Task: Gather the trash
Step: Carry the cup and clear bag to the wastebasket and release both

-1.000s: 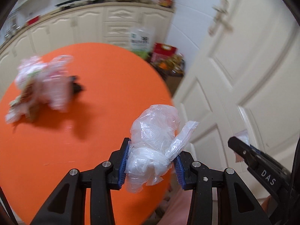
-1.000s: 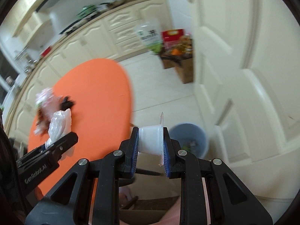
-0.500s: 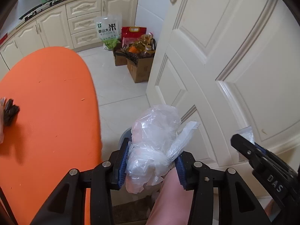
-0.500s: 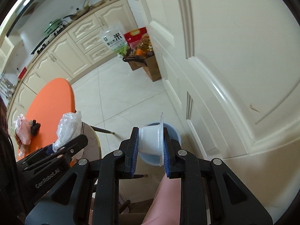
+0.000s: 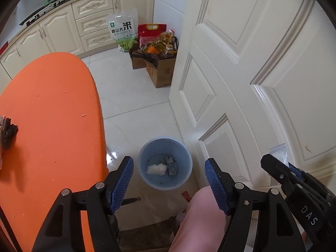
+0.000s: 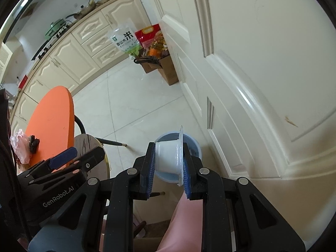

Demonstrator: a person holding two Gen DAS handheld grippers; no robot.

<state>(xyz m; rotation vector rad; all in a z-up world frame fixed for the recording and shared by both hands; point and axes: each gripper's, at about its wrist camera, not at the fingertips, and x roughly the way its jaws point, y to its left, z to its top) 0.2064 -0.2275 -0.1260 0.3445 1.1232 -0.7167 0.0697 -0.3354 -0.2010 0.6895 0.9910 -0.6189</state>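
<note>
My left gripper [image 5: 170, 180] is open and empty, above a blue trash bin [image 5: 184, 157] on the floor. A crumpled clear plastic bag [image 5: 157, 169] lies inside the bin with a small dark scrap. My right gripper [image 6: 168, 163] is shut on a white plastic cup [image 6: 168, 157], held sideways above the same bin [image 6: 194, 147]. More trash remains on the orange table [image 5: 52, 115]: a dark lump [image 5: 8, 133] at its left edge, and pink wrappers [image 6: 20, 145] in the right wrist view.
A cream panelled door [image 5: 241, 73] stands close on the right of the bin. Cardboard boxes with oil bottles [image 5: 159, 63] and a rice bag [image 5: 121, 31] sit by the cabinets. A round stool [image 6: 92, 147] stands beside the table. A pink-clad leg [image 5: 201, 220] is below.
The left gripper swung from over the table to above the bin, opened, and the plastic bag dropped into the bin. The right gripper moved over the bin, still holding the cup.
</note>
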